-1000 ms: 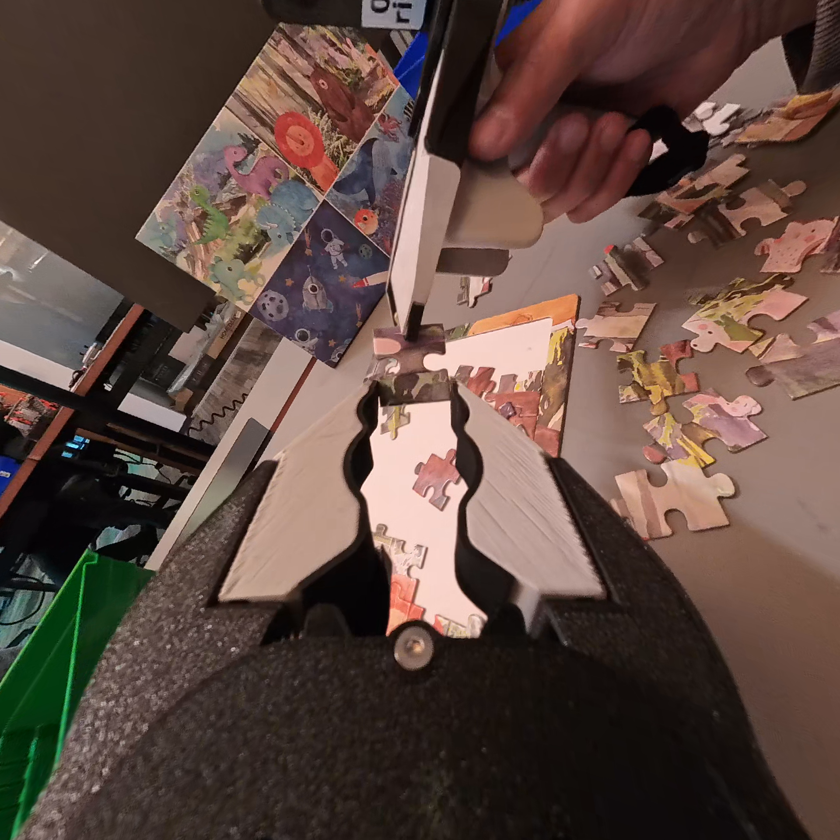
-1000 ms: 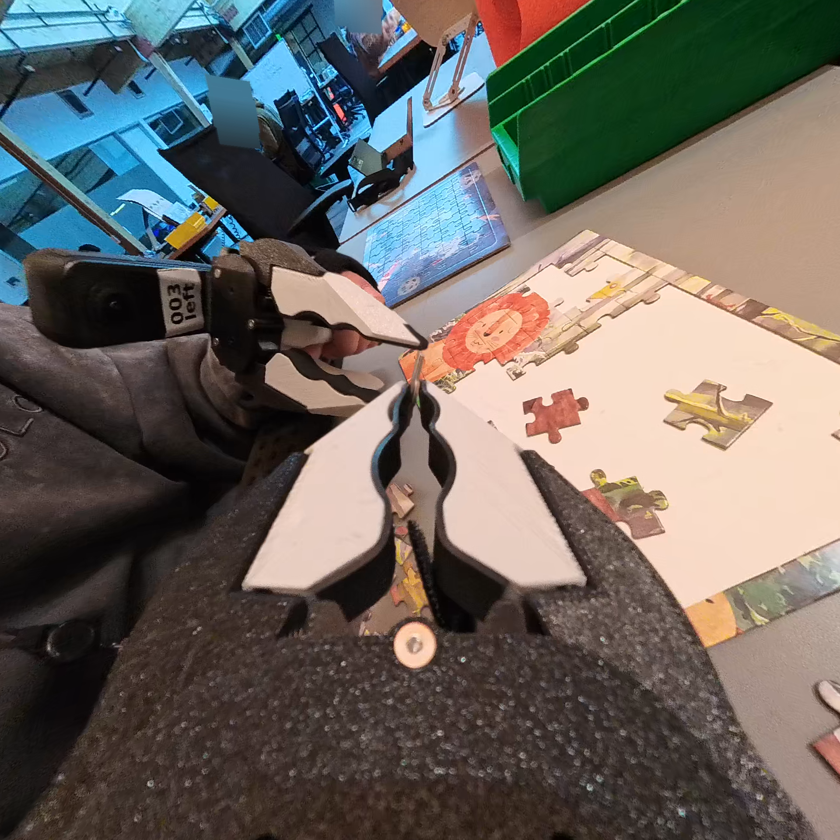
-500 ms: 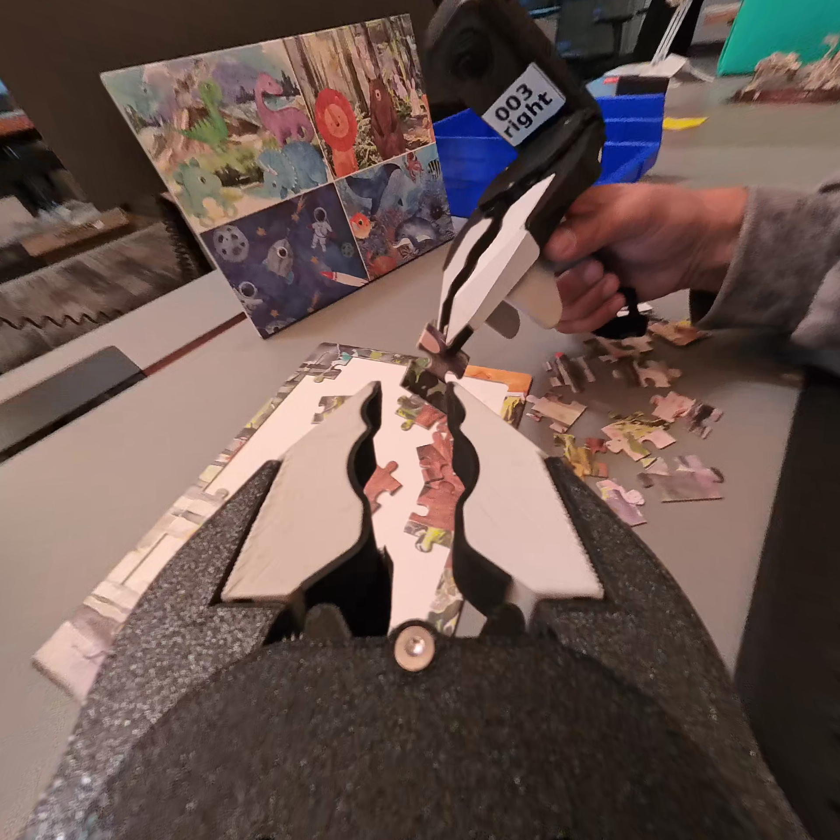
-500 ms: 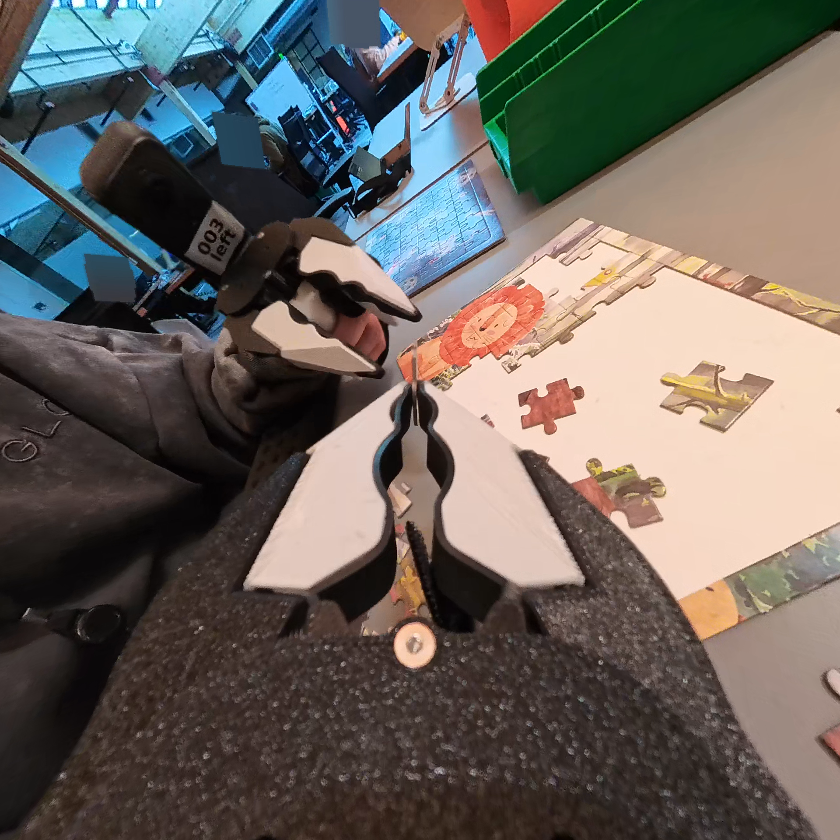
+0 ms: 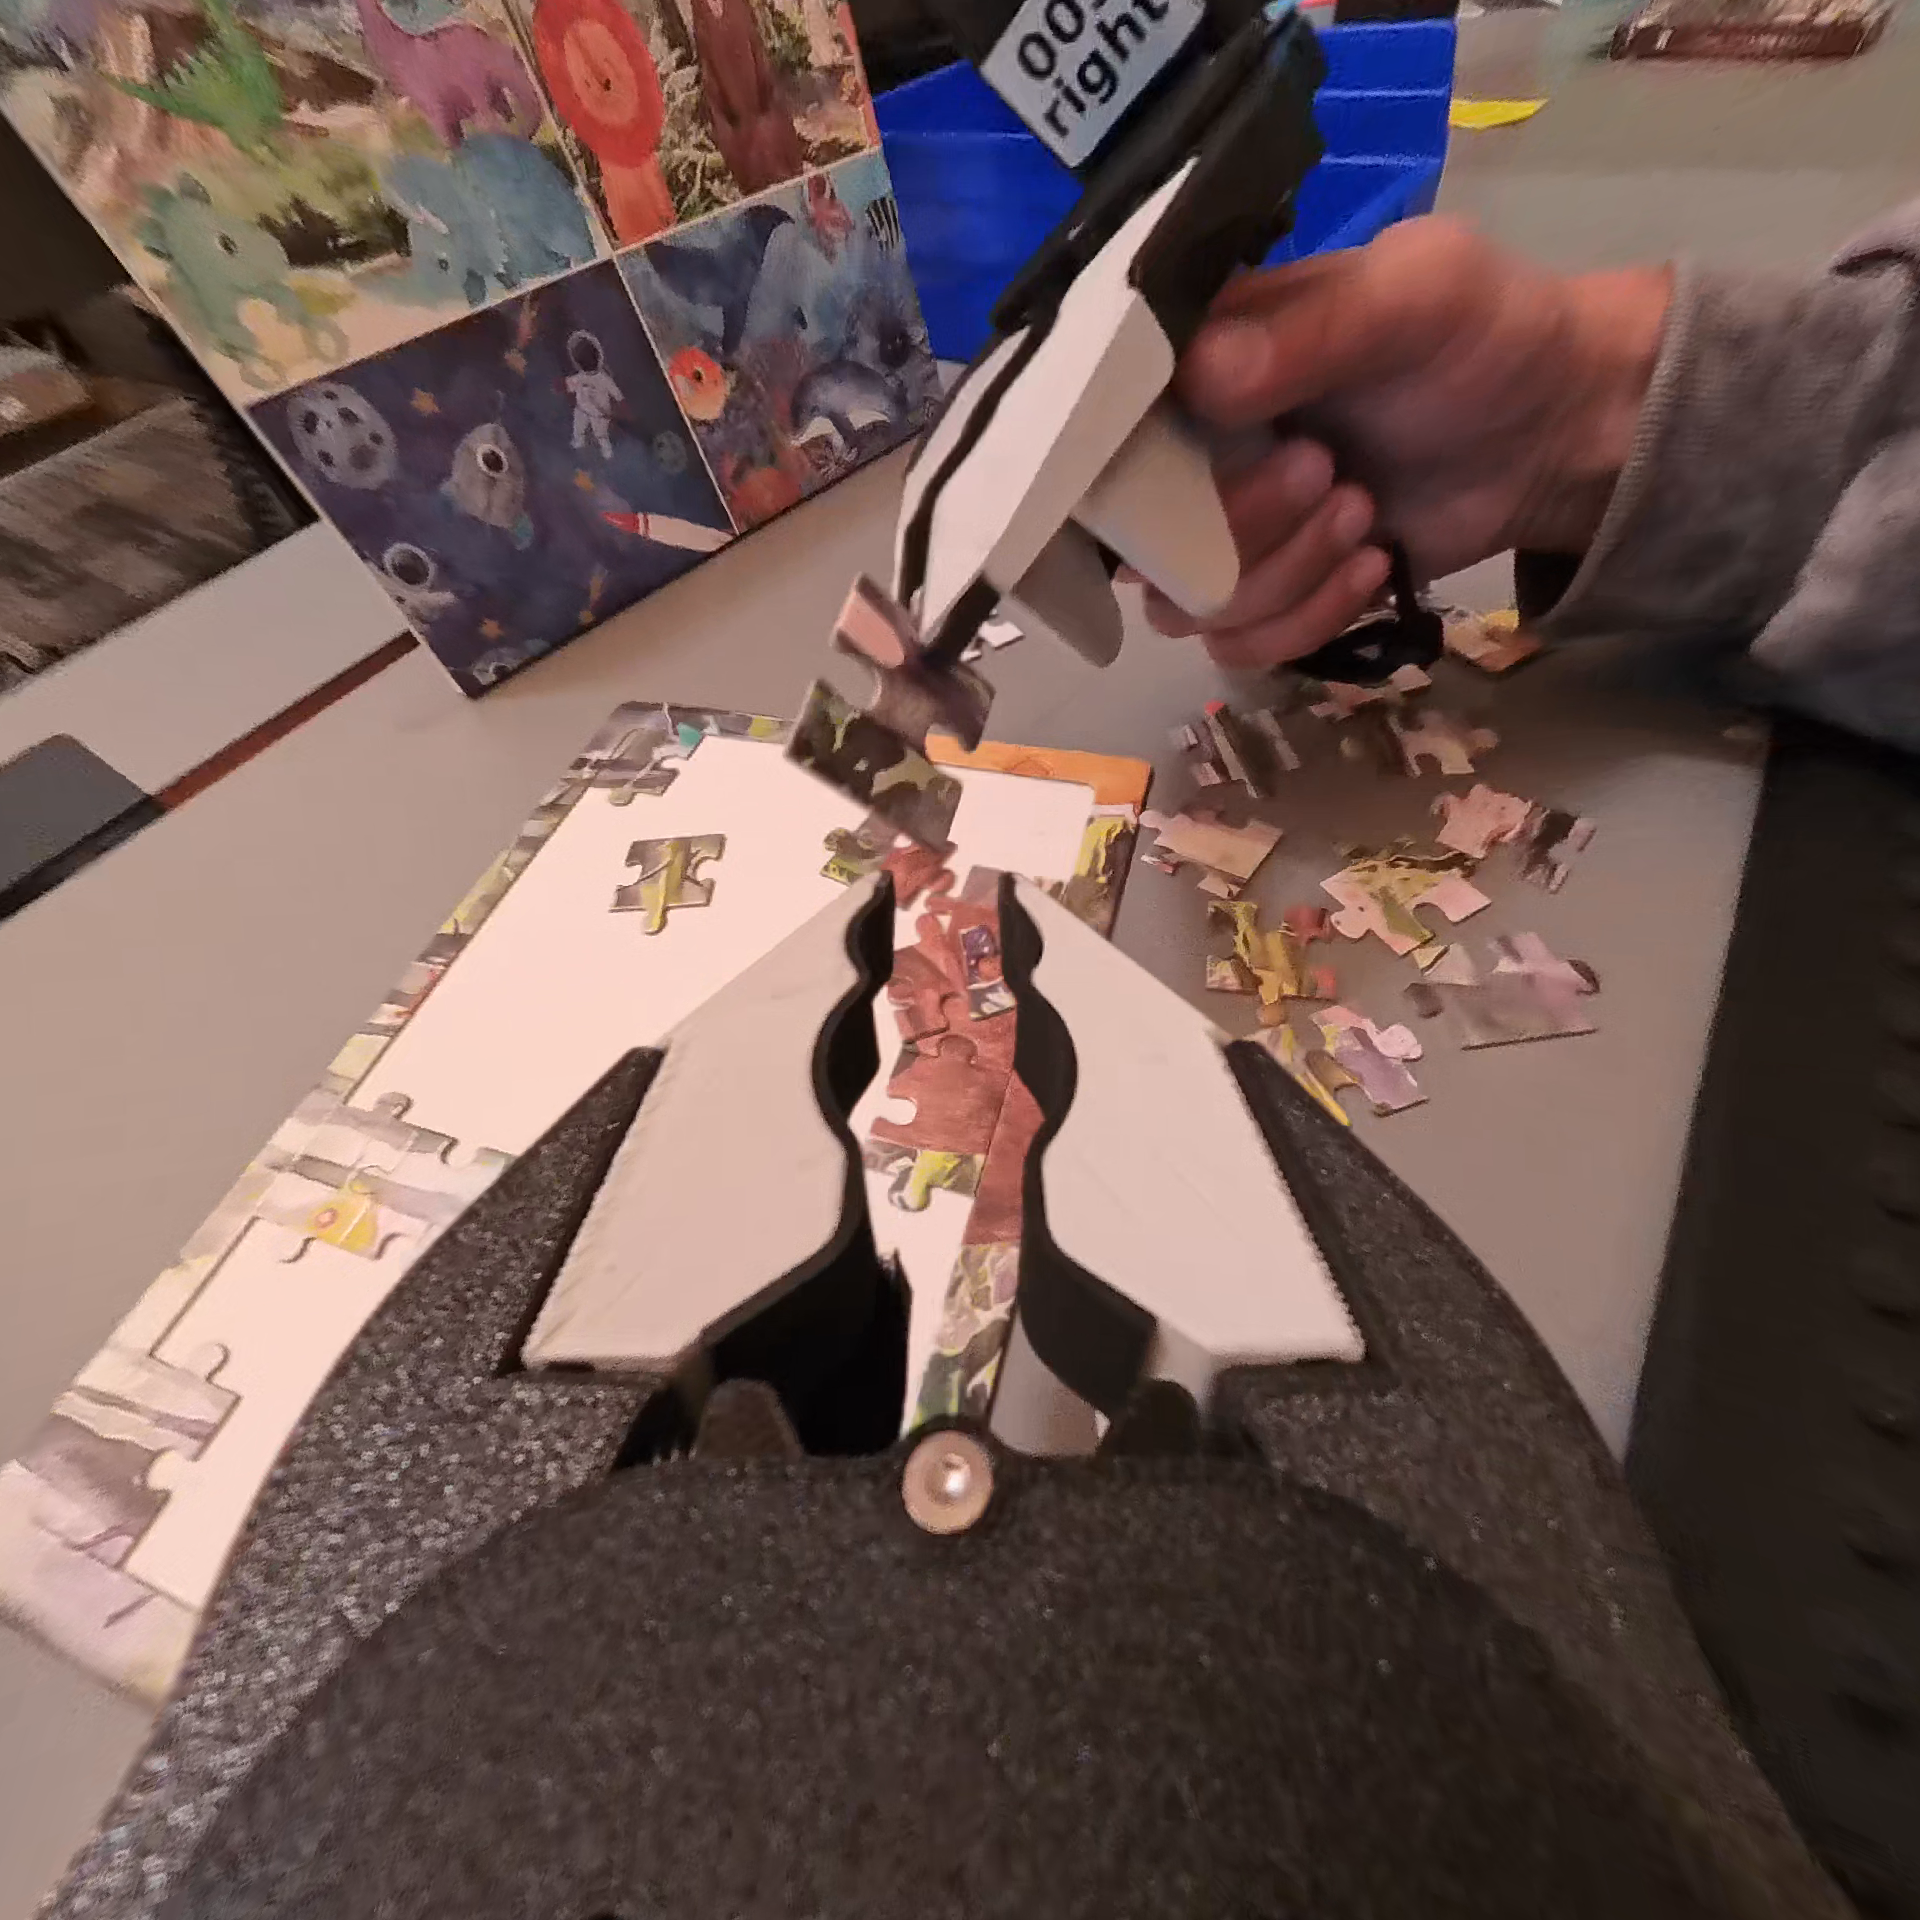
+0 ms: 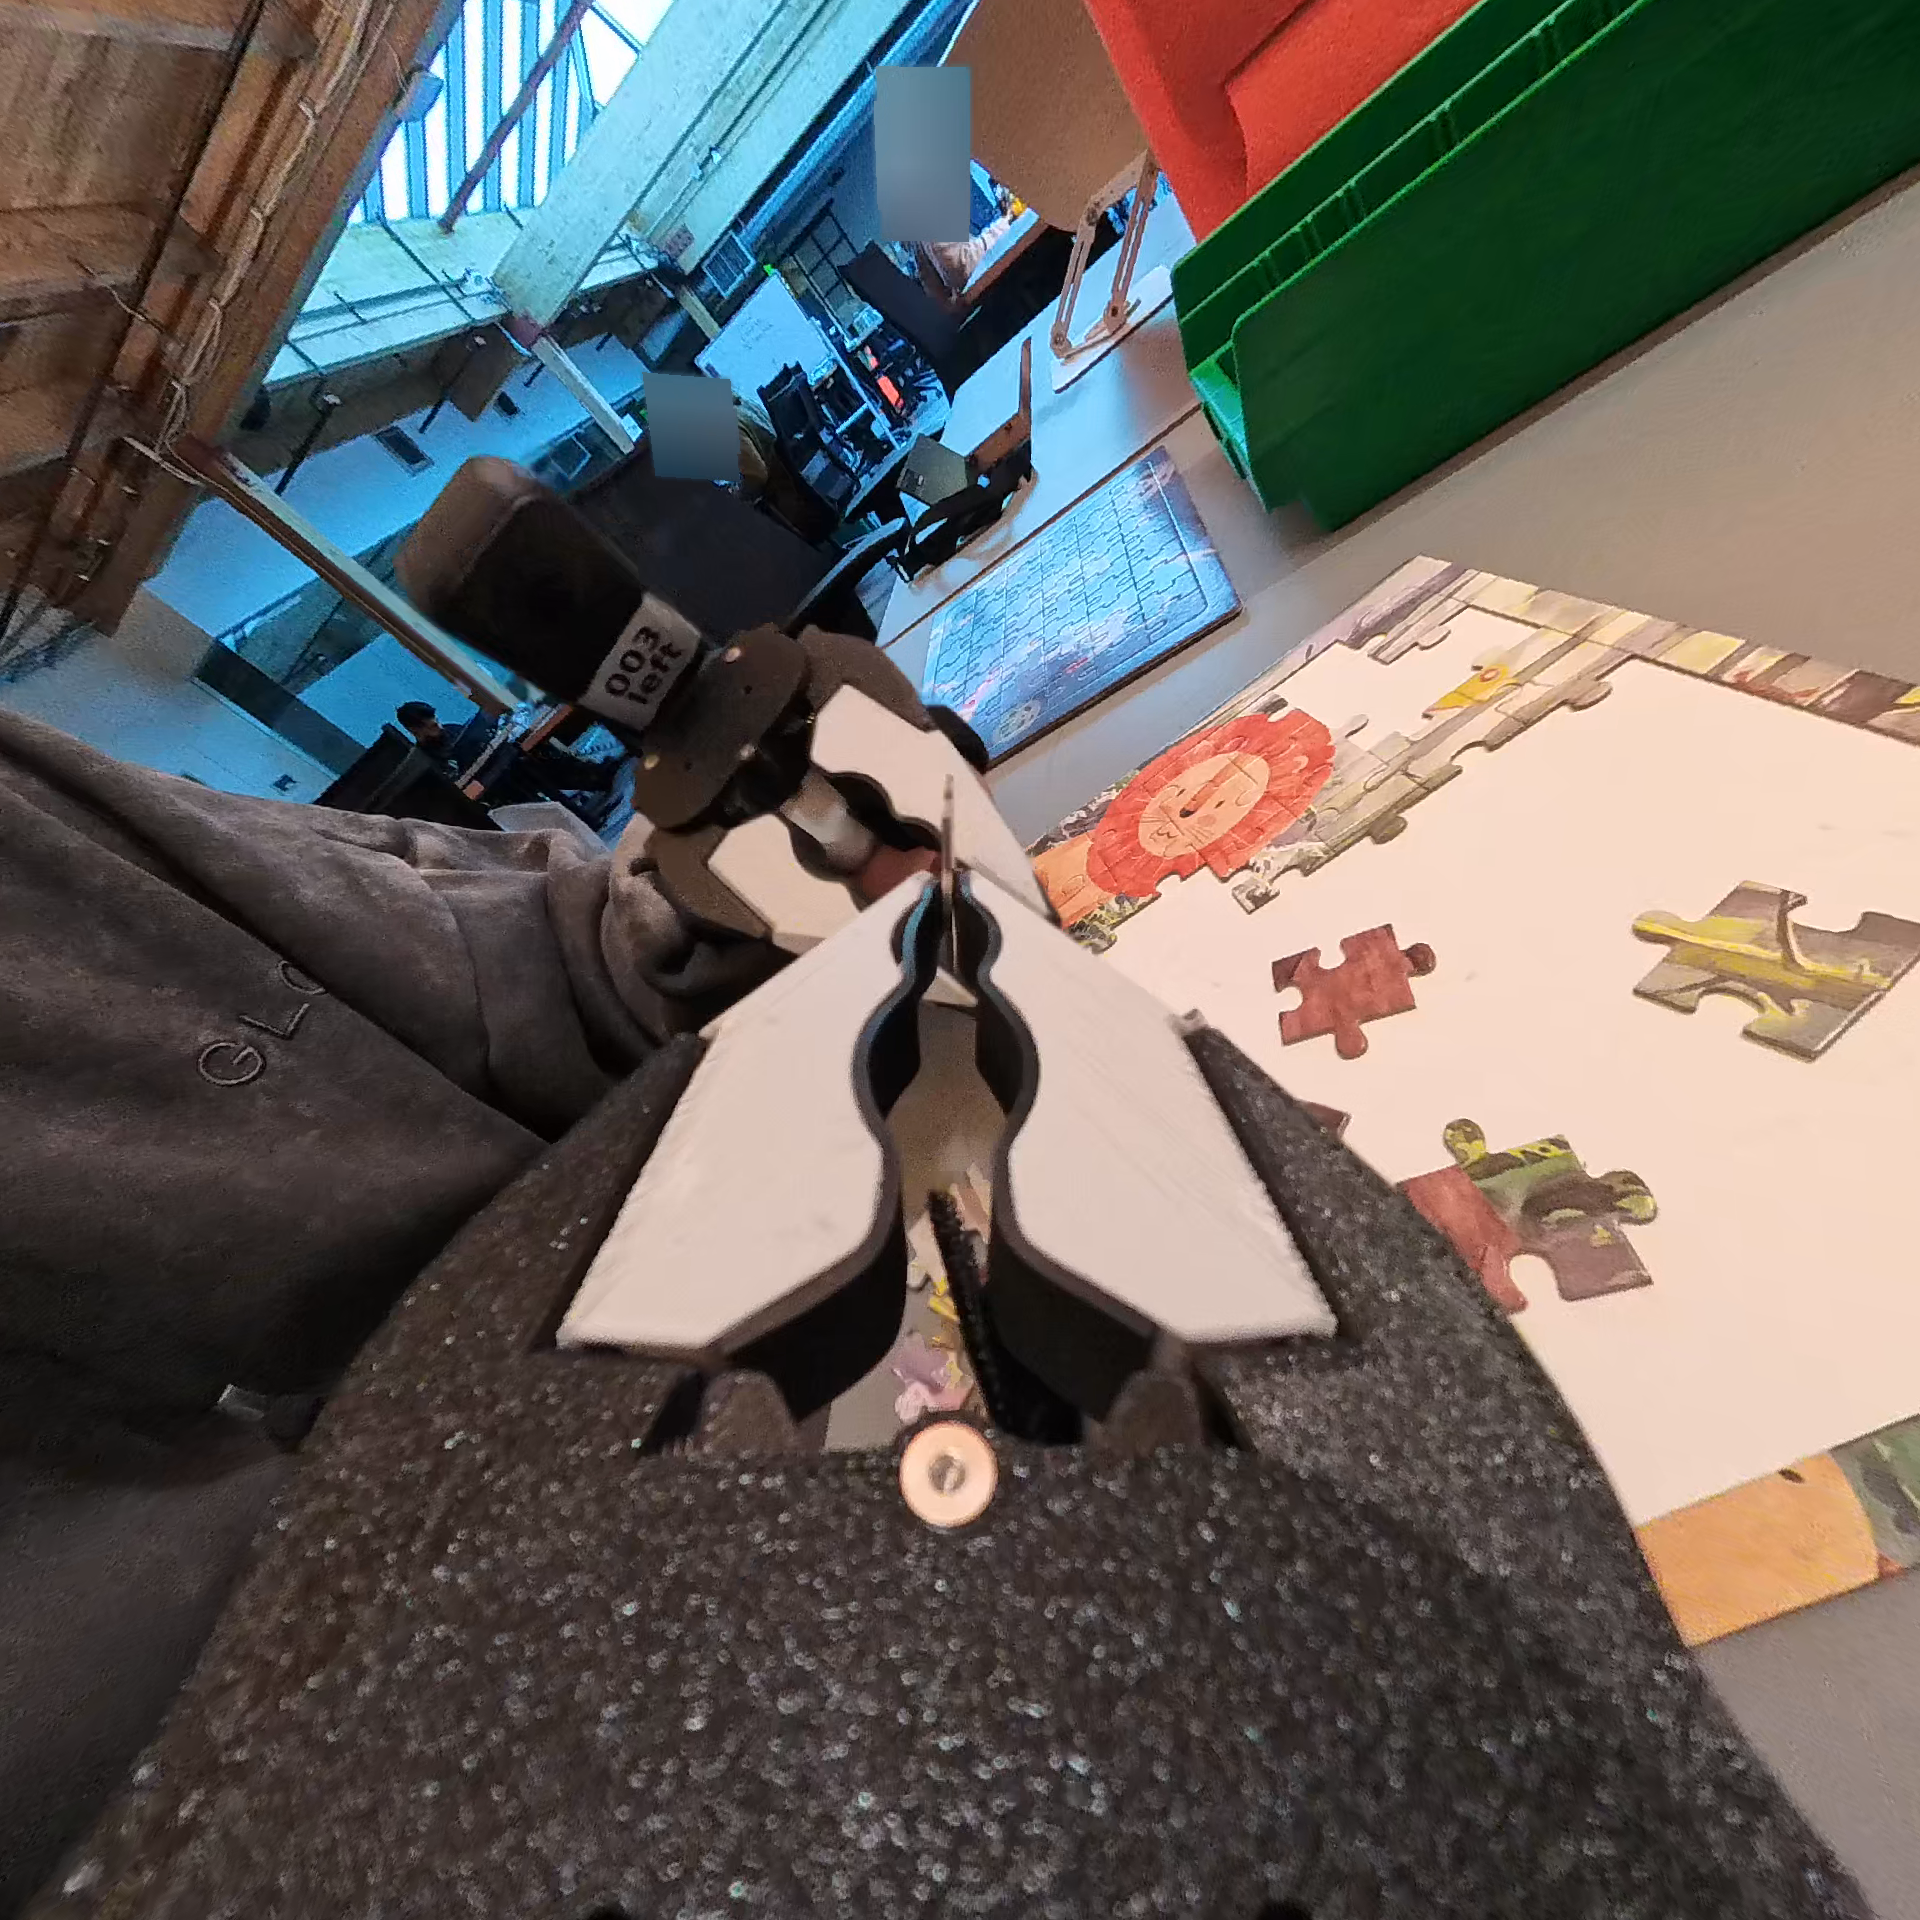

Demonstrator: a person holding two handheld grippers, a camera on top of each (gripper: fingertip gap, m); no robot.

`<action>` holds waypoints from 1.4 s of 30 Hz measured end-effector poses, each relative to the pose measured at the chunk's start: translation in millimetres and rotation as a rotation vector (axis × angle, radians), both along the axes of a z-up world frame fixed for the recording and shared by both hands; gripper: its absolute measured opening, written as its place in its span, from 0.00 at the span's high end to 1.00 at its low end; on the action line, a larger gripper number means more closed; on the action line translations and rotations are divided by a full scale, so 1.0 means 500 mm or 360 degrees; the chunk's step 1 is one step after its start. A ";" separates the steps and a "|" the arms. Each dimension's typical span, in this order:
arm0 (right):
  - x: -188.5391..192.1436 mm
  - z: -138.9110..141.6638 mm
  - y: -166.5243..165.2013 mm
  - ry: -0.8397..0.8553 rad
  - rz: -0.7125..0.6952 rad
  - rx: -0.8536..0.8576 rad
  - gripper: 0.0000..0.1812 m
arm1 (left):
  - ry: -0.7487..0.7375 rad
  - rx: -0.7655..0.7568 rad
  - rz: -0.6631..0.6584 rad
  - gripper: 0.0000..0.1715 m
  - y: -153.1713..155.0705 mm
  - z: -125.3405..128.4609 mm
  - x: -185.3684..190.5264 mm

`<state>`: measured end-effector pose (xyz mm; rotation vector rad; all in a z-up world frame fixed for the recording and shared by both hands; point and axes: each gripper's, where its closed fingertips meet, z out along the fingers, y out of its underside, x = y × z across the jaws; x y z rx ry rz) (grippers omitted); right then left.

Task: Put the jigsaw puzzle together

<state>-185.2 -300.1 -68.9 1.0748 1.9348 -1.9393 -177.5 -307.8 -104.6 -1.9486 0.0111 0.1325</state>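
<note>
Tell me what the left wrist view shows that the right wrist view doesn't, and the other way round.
Left wrist view only: the flat face of the two joined pieces in the right gripper, the loose pieces on the table, the picture box and a blue bin.

Right wrist view only: the lion, green bins and the held pieces edge-on.

Both: the puzzle board and both grippers.

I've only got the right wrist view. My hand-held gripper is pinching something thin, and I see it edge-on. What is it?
Observer: The left wrist view shows the right hand-held gripper shut on two joined puzzle pieces, one pinkish-grey and one dark green, hanging above the puzzle board.
Operator: Is there a reference picture nearby?
Observer: Yes, an illustrated box stands upright beyond the board's far end.
</note>
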 end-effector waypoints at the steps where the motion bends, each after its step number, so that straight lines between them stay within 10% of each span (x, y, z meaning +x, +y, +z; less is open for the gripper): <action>1: 0.001 -0.005 -0.002 -0.0008 0.0006 0.0018 0.99 | 0.0041 0.0006 -0.0003 0.91 0.001 0.002 0.003; 32: -0.004 -0.027 0.017 -0.0018 -0.0040 0.0161 0.99 | -0.0323 0.0237 0.0133 0.93 -0.027 0.043 -0.055; 38: -0.035 -0.110 0.257 -0.0126 -0.0663 0.0871 0.99 | -0.0020 -0.0011 0.0640 0.93 -0.075 -0.008 -0.167; 42: 0.036 -0.088 0.348 -0.0366 -0.0762 0.0578 0.99 | 0.0094 -0.0027 0.0710 0.93 -0.085 -0.003 -0.182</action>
